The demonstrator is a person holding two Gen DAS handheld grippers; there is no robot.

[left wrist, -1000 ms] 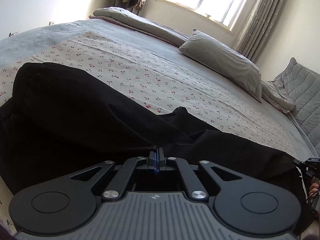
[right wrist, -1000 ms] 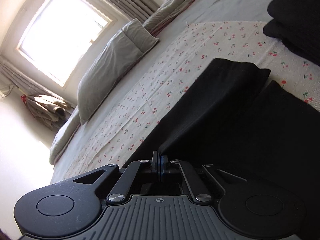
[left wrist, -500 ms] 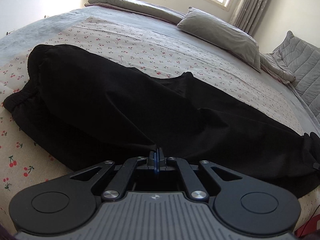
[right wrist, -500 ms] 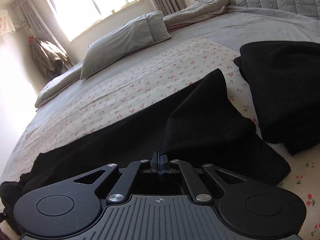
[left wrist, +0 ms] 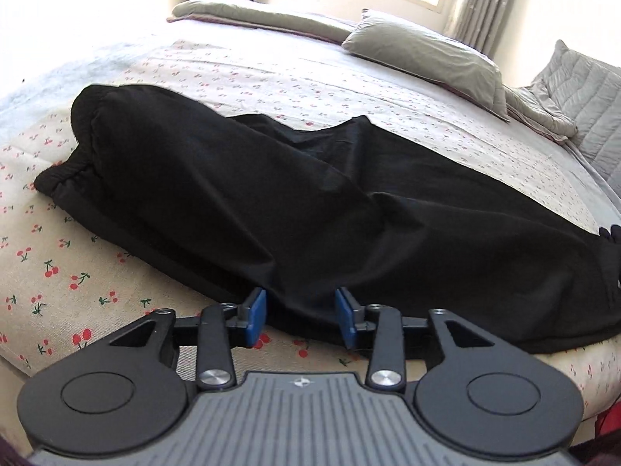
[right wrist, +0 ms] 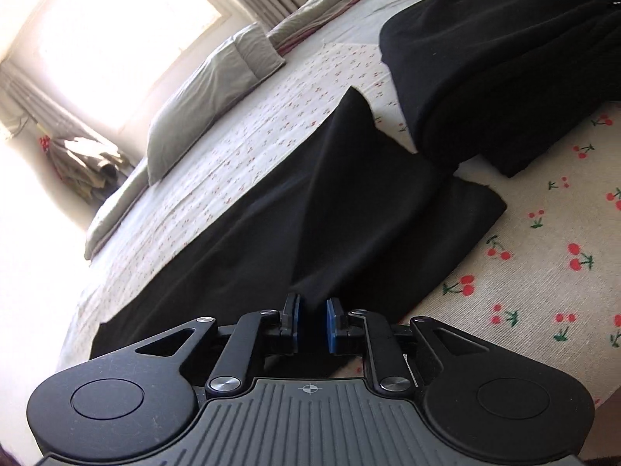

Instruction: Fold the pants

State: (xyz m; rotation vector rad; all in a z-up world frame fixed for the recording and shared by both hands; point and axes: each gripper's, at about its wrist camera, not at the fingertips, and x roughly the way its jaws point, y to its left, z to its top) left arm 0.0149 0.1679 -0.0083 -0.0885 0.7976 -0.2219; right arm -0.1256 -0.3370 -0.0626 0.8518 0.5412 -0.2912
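Black pants (left wrist: 295, 202) lie folded lengthwise on the cherry-print bedspread (left wrist: 62, 272), waistband at the left. My left gripper (left wrist: 300, 316) is open at the pants' near edge, its blue pads either side of the fabric fold. In the right wrist view the leg ends (right wrist: 330, 209) lie flat, one layer over the other. My right gripper (right wrist: 312, 324) is open a little at the near edge, with black fabric between the pads.
A second black folded garment (right wrist: 504, 58) lies on the bed at the upper right of the right wrist view. A grey pillow (left wrist: 427, 50) and grey quilt (left wrist: 252, 11) lie at the far side, under a bright window (right wrist: 116, 31).
Both grippers lowered the pants onto the bed and opened, letting go of the fabric they held shut before. The pants now lie flat.
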